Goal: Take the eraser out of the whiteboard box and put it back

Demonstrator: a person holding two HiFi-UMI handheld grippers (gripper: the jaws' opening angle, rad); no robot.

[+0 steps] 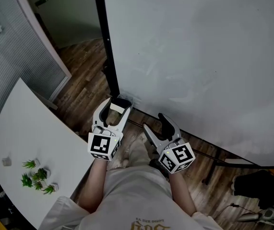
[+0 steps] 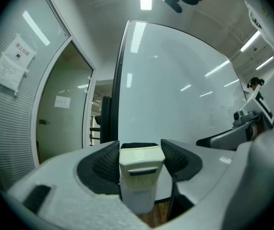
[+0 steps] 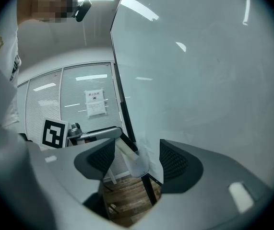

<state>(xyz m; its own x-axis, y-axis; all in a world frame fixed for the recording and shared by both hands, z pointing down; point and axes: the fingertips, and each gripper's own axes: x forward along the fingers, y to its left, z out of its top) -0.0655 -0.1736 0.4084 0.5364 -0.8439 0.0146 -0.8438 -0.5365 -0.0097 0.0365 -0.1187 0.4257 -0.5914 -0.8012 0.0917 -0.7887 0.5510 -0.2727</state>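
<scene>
A person in a pale shirt (image 1: 137,195) stands over a wood floor (image 1: 84,80) at the lower corner of a whiteboard (image 1: 199,56), a handheld gripper in each hand and both pointing level at the board. The left gripper (image 1: 119,103) is clamped on the eraser (image 2: 141,169), a cream plastic block with a strip of dark felt along its far edge, pinched across its narrow sides by the ribbed black pads (image 2: 105,164). The right gripper (image 1: 154,122) waits just beside it with its jaws spread wide and nothing between them. Through those jaws the translucent whiteboard box (image 3: 137,163) shows at the foot of the board's black frame (image 1: 109,47). The eraser's far end reaches that box, but no view settles whether it is inside or just clear of the rim. The eraser looks light and stiff in the shell and soft only on the felt face, so it should lift and travel without strain and is unlikely to break if knocked. The smooth plastic could slide in a loose pinch. The best hold is probably the present one, on the hard sides near mid-length, leaving the felt uncrushed and one end free to enter the box.
</scene>
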